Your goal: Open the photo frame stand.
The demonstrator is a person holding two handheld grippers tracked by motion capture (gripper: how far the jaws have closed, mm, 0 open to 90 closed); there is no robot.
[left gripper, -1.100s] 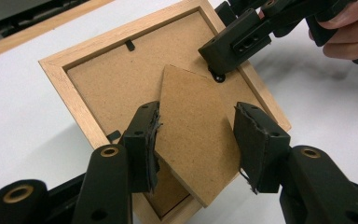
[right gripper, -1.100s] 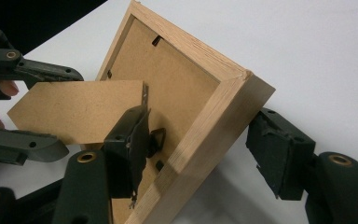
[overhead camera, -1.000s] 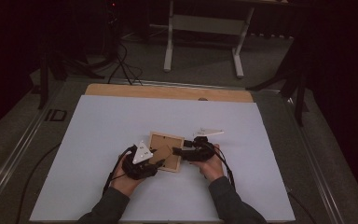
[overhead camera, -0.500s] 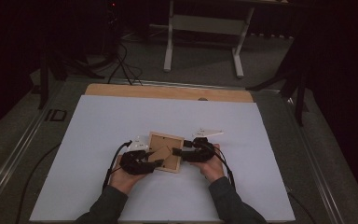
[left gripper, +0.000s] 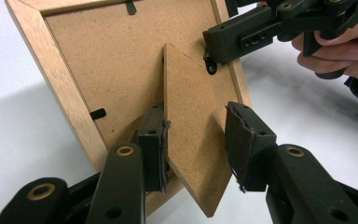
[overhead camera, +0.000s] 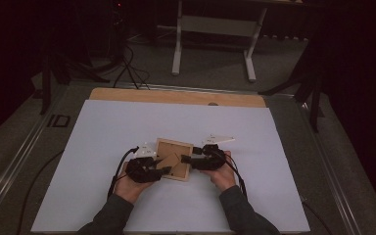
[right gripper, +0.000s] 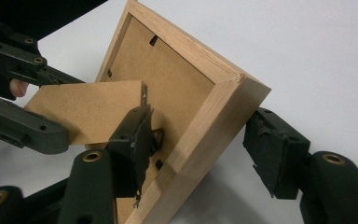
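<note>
Wooden and lying back side up, the picture frame [overhead camera: 174,159] sits on the white table sheet [overhead camera: 103,137], and every other place here is given from it. At its near-left corner the left gripper [left gripper: 193,147] has its two jaws set either side of the fibreboard easel stand [left gripper: 191,135] that juts up from the frame's backing board [left gripper: 116,60]; a second ago the stand lay lower between wider jaws, and the jaws have just been closing on it, the left pad now against the stand's face while the right pad stands a little clear, so this is not yet a firm clamp. At the frame's right edge the right gripper [right gripper: 200,154] straddles the wooden rail [right gripper: 205,126], one pad inside against the backing near a small metal clip [right gripper: 157,136], the other outside and apart from the wood, so its jaws are apart and have just narrowed a little without pinching. Compared with the earlier high view, the frame has kept its spot and both hands have stayed close to it. My reading is that the stand is being swung out from the back while the right gripper steadies the frame; the left jaws need to finish closing before the stand can be pulled further open.
</note>
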